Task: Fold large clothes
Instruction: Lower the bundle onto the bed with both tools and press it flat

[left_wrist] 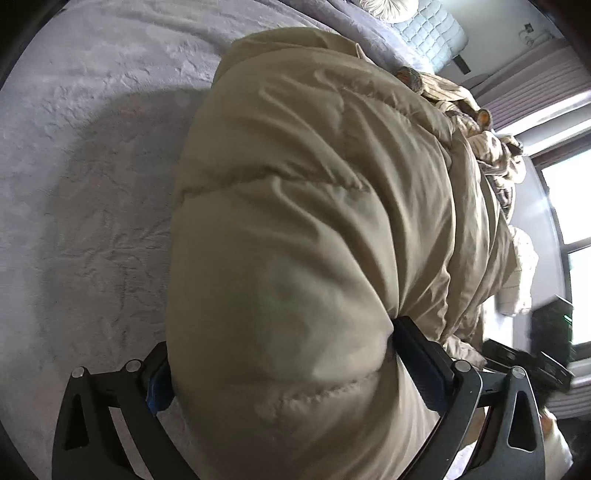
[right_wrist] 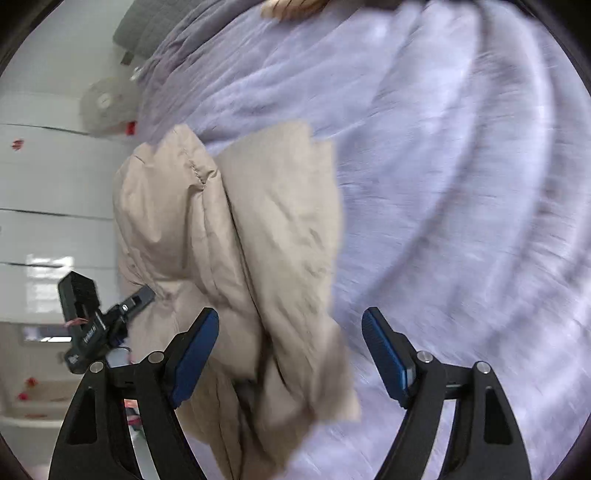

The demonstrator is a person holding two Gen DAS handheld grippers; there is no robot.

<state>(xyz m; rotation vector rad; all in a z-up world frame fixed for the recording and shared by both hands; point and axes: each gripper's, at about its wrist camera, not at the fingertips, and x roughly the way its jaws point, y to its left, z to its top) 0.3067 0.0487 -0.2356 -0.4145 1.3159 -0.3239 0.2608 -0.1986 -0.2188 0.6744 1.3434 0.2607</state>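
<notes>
A beige puffer jacket (left_wrist: 314, 184) lies bulked up on a lavender fleece blanket (left_wrist: 92, 147). My left gripper (left_wrist: 282, 339) is shut on a thick puffy fold of it, and the padding bulges out between the two black fingers. In the right wrist view the same jacket (right_wrist: 258, 221) hangs in folded layers over the blanket (right_wrist: 461, 184). My right gripper (right_wrist: 290, 314) is open wide, with jacket cloth between the blue pads. The right pad (right_wrist: 384, 354) stands apart from the cloth. The left gripper's body (right_wrist: 85, 325) shows at the jacket's left edge.
Striped and patterned clothes (left_wrist: 480, 122) are heaped beyond the jacket, with a quilted pillow (left_wrist: 428, 29) behind them. A bright window (left_wrist: 569, 206) lies to the right. White drawers (right_wrist: 44, 184) and a round fan (right_wrist: 103, 103) stand past the bed's edge.
</notes>
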